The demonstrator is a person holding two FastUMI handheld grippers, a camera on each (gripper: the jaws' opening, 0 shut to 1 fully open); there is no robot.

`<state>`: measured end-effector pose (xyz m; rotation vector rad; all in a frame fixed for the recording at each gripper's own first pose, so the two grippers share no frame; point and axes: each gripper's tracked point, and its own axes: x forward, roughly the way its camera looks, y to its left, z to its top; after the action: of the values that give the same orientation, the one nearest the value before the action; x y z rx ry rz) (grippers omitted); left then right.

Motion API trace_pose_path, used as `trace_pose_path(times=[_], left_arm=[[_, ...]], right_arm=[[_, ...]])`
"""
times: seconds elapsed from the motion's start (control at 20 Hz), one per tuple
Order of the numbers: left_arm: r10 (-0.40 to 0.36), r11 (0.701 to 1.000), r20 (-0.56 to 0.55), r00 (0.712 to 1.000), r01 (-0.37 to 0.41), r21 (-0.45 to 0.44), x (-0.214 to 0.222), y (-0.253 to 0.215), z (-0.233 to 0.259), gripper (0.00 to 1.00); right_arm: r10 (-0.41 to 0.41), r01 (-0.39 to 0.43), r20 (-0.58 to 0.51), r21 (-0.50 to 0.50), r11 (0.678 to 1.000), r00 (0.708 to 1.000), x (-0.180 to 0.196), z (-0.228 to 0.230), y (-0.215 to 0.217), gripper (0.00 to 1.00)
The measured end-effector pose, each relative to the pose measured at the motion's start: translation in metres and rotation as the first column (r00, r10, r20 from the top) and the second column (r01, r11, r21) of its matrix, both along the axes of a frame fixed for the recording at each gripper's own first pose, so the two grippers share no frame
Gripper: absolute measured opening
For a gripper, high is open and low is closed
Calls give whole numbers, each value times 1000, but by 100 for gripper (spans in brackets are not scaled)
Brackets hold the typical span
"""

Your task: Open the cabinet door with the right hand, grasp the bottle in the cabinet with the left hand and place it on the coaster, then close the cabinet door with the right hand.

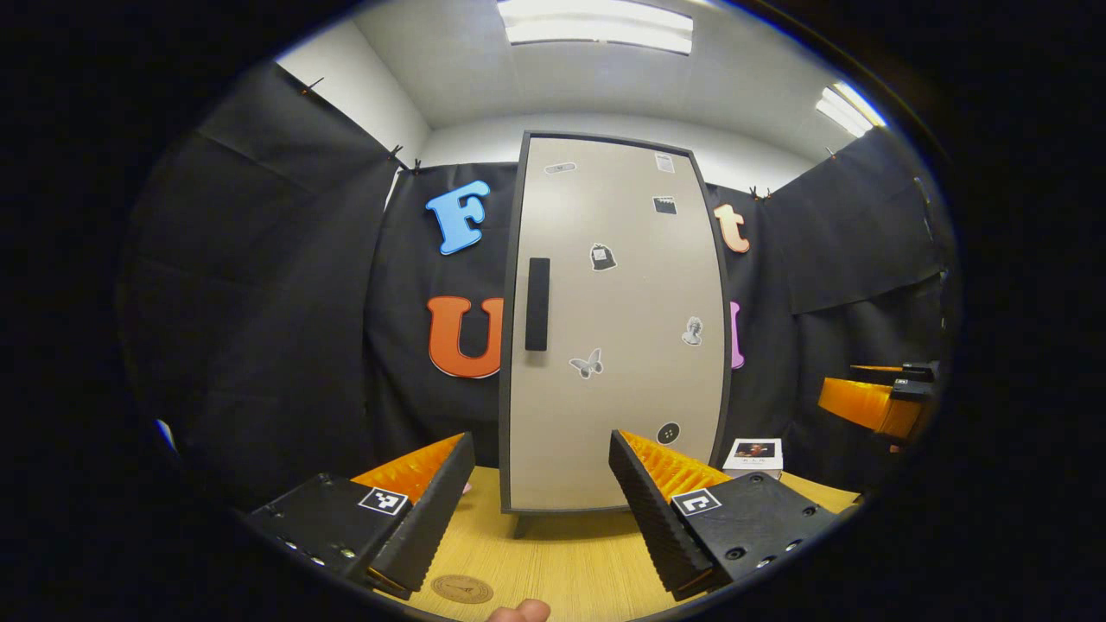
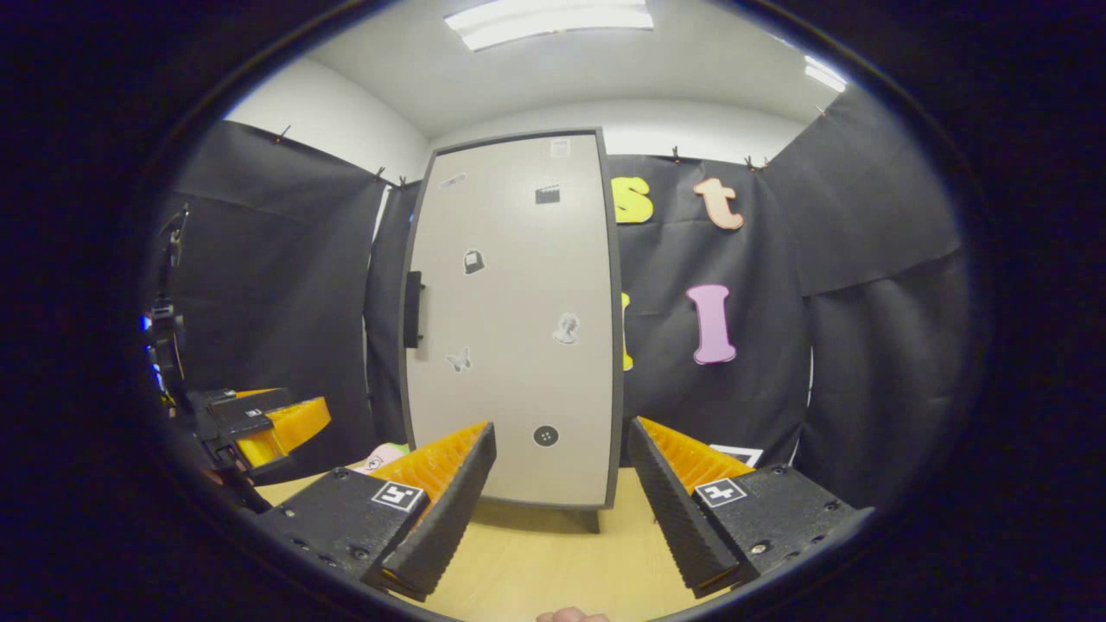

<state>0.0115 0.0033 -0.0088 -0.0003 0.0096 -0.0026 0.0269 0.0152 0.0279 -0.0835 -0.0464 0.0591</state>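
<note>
A tall beige cabinet with a dark frame stands on the wooden table, its door shut and dotted with small stickers. A black vertical handle sits on the door's left side, also seen edge-on as the handle in the right gripper view. A round brown coaster lies on the table near my left gripper, which is open and holds nothing. My right gripper is open too, facing the cabinet from a short way off. The bottle is hidden behind the door.
The wooden table runs under the cabinet. A small white card stands right of the cabinet base. The right gripper's body shows far right in the left gripper view; the left gripper shows at left in the right gripper view.
</note>
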Motion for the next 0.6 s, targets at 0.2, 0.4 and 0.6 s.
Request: trace_pose_path(times=[0.2,0.4,0.6], left_arm=[[10,1000,-6,1000,-10,-2,-3,5,-3,95],[21,1000,-5,1000,-21,-4,-8,11,-2,95],[28,1000,0,1000,-28,14,-12,19,-3,95]], right_arm=[[109,-109,14,-19,994,994,22,19,31,99],[212,-211,7,-31,977,977,51,39,67,99],[302,-303,-40,-23,953,952,92,48,111,99]])
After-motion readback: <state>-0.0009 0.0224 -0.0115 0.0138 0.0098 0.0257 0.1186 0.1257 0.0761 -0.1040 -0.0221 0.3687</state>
